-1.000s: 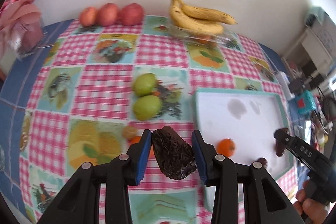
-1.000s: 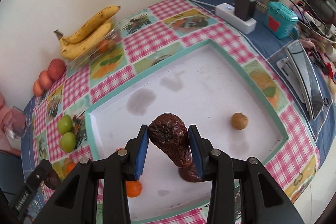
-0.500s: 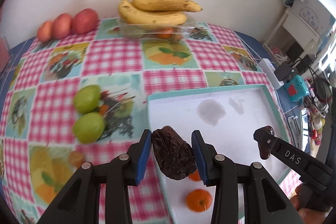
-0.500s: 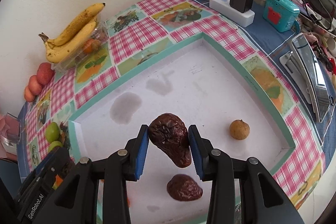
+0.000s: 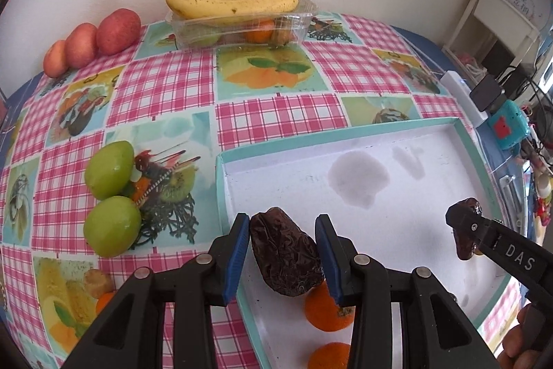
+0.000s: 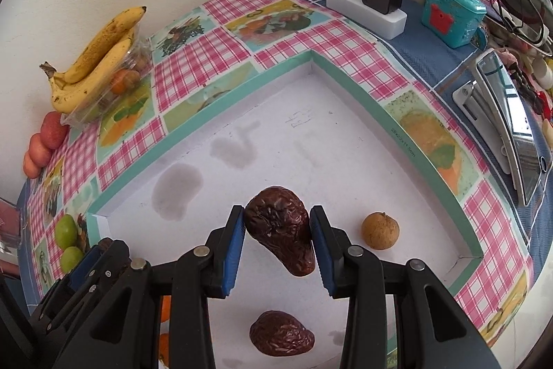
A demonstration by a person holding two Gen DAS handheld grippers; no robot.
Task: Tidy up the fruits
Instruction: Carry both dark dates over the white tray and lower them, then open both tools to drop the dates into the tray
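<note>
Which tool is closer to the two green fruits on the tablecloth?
Left. The left tool hangs over the tray's edge beside the green fruits; the right tool is across the tray.

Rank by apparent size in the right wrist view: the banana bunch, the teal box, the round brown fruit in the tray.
1. banana bunch
2. teal box
3. round brown fruit

The fruit sits nearest the camera yet looks smallest, so that ranking seems safe.
</note>
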